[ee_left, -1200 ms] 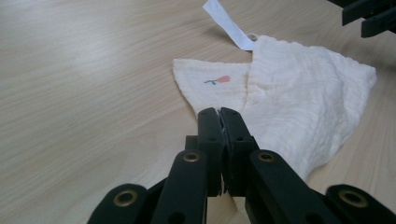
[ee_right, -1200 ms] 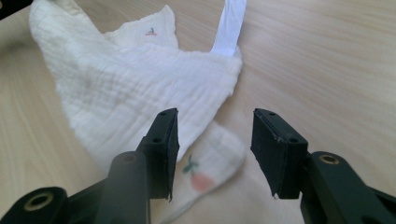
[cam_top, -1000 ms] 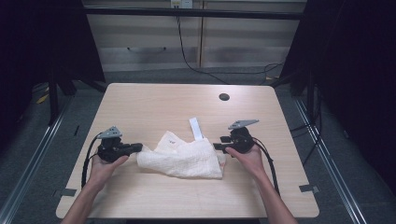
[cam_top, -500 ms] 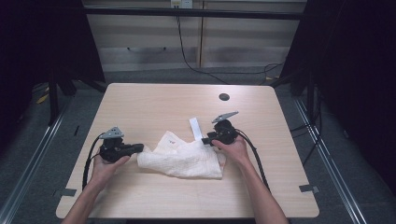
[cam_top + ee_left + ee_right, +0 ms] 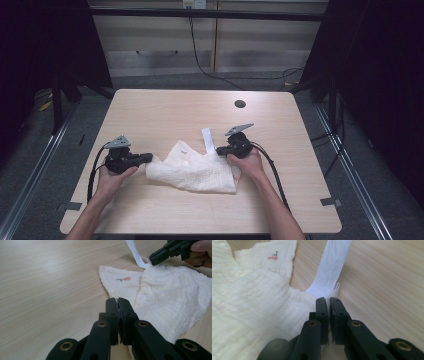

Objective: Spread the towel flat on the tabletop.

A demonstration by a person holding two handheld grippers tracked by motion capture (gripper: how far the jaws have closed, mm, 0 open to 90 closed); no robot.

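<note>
Here, crumpled cream cloth [image 5: 195,170], white strap [image 5: 208,140]

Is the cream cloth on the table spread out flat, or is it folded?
Folded, loosely. The cloth lies bunched with one layer overlapping another; a corner flap with a small red mark sticks out from under the upper layer.

The light wooden table [image 5: 165,110] is bright and evenly lit from above, while the room around it is very dark. Shadows are soft and small. The crinkly cream cloth [image 5: 244,315] looks sharp, but the black jaws up close are blurry (mostly near the bottom edge).
</note>
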